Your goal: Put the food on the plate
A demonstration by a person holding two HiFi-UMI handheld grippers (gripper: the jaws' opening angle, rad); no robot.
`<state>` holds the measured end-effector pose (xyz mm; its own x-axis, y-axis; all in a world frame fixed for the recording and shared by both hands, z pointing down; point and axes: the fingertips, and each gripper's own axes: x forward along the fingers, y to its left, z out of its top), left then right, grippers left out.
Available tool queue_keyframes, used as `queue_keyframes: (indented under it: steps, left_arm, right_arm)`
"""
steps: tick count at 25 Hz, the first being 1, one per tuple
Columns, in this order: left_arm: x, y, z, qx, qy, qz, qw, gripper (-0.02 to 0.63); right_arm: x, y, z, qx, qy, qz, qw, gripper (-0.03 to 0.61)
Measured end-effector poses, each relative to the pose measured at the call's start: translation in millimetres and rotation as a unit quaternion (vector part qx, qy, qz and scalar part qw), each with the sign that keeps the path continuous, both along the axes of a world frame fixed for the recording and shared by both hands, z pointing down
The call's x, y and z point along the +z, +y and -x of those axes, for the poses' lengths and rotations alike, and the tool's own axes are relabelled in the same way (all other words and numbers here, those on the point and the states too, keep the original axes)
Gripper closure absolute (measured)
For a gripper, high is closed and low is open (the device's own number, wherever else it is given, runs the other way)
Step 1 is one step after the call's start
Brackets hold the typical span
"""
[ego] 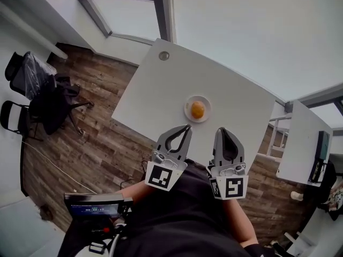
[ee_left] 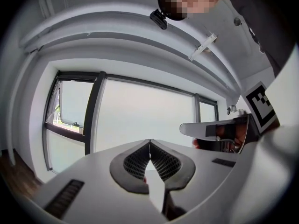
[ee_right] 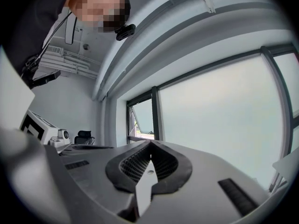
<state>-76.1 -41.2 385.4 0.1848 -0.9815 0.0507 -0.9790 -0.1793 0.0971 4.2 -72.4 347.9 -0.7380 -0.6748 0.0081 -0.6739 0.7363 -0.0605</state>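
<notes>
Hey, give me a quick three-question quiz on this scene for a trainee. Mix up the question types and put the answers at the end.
1. True or false: the food already lies on the plate.
2. Multiple choice: the left tongs are A) wide open, B) shut with nothing between them, C) shut on the food.
3. Fill in: the plate sits on a white ____, and the right tongs are shut and empty.

Key: 1 true; 2 B; 3 table.
</notes>
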Motion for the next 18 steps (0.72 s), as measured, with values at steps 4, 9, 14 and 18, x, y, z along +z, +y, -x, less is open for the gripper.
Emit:
queue_keyframes:
  steps: [4,9,14,18]
  left_arm:
    - [3.2,2.4,8.2,-0.004,-0.001,0.006,1.0000,0.607]
    - [-4.3,2.2,15.9,-0.019,0.001,-0.001,0.9998,0.607]
    - [-7.1,2.6,13.0,-0.014,-0.007,-0.003,0.9999,0.607]
    - [-4.4,3.6,10.9,-0.010,-0.002,0.001,0.9999,0.607]
  right_arm:
    - [1.2,3.1,7.6,-0.006,-0.002,-0.004,1.000,0.574]
    - [4.9,3.4,6.9,0.000,0.003,-0.003,1.000,0.574]
    - [7.2,4.9,6.0,0.010,0.019,-0.007,1.000,0.574]
    - [5.4,6.8,6.6,0.011,0.019,-0.013,1.000,0.574]
